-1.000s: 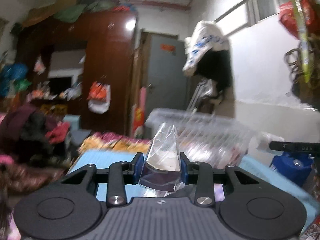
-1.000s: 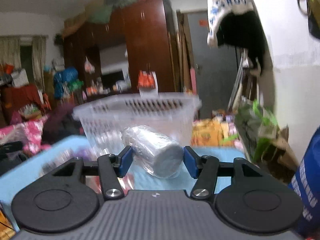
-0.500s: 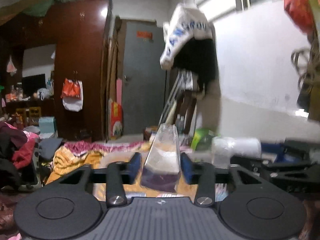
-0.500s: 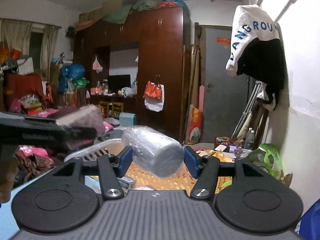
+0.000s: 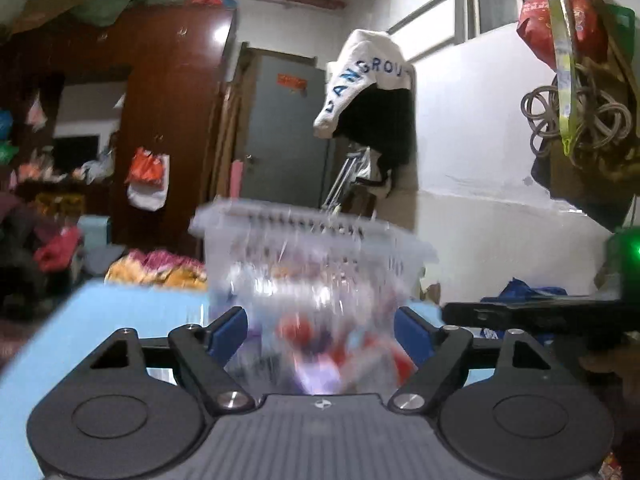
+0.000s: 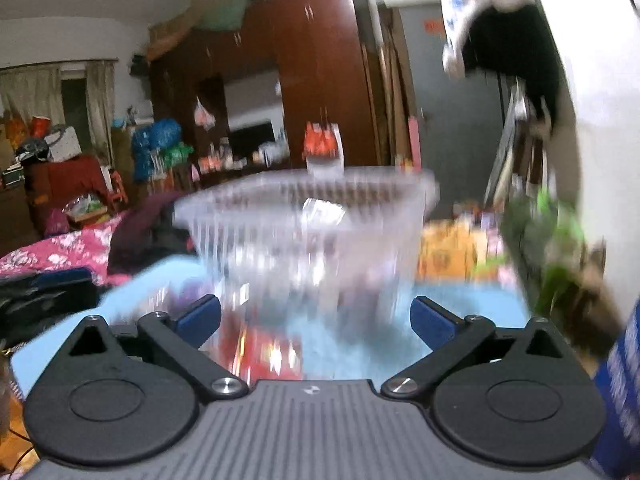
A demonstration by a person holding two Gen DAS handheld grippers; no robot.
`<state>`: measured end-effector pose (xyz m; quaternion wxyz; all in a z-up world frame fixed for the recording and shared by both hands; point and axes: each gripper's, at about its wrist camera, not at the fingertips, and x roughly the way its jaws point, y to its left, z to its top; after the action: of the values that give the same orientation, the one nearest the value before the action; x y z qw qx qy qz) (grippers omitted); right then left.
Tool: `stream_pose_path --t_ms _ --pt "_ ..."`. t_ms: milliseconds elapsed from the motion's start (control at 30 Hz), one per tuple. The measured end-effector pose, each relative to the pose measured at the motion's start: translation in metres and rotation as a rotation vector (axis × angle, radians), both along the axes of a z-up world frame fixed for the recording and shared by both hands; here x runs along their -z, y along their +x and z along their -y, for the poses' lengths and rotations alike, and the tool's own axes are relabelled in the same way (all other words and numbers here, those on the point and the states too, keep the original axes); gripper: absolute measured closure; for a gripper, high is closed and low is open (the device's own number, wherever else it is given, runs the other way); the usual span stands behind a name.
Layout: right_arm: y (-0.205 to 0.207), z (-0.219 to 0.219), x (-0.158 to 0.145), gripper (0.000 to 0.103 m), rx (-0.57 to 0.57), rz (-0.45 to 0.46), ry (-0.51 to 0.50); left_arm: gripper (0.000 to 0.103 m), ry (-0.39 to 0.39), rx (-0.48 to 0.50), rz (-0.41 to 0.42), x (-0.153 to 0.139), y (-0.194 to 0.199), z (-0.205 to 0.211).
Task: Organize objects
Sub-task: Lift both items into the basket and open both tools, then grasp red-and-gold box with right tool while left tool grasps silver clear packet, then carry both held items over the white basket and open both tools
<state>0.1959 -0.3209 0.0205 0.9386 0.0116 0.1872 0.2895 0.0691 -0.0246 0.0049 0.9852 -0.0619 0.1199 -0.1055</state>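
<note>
A clear slotted plastic basket (image 5: 312,256) stands on a light blue table (image 5: 132,312), just ahead of both grippers; it also shows in the right wrist view (image 6: 304,224). Blurred colourful items lie inside it. My left gripper (image 5: 320,328) is open and empty, facing the basket's near wall. My right gripper (image 6: 316,320) is open and empty, also facing the basket. Red packets (image 6: 260,352) lie blurred on the table in front of it. The other gripper (image 5: 540,316) shows at the right of the left wrist view.
A brown wardrobe (image 5: 168,120) and grey door (image 5: 280,132) stand behind. Clothes hang on the white wall (image 5: 368,92) at the right. Piles of fabric (image 6: 60,248) lie at the left. A blue bag (image 6: 624,380) is at the right edge.
Both grippers have opened: the clear packet left the left one and the wrapped roll left the right one. Both have dropped back to face the basket's side.
</note>
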Motion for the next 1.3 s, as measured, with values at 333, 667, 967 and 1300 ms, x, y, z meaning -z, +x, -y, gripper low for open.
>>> stream_pose_path --t_ms 333,667,967,1300 --pt "0.014 -0.027 0.026 0.021 -0.106 -0.099 -0.054 0.019 0.062 0.030 -0.025 0.027 -0.008 0.018" --pt "0.006 -0.032 0.030 0.048 -0.127 -0.103 -0.058 0.053 0.104 0.058 -0.083 0.047 0.000 0.036" --pt "0.000 -0.030 0.025 0.048 -0.086 -0.045 -0.045 0.065 0.098 0.038 -0.046 0.046 -0.007 0.032" --pt "-0.007 -0.025 0.021 0.048 -0.044 0.013 -0.015 0.065 0.034 -0.035 -0.029 0.031 -0.005 -0.005"
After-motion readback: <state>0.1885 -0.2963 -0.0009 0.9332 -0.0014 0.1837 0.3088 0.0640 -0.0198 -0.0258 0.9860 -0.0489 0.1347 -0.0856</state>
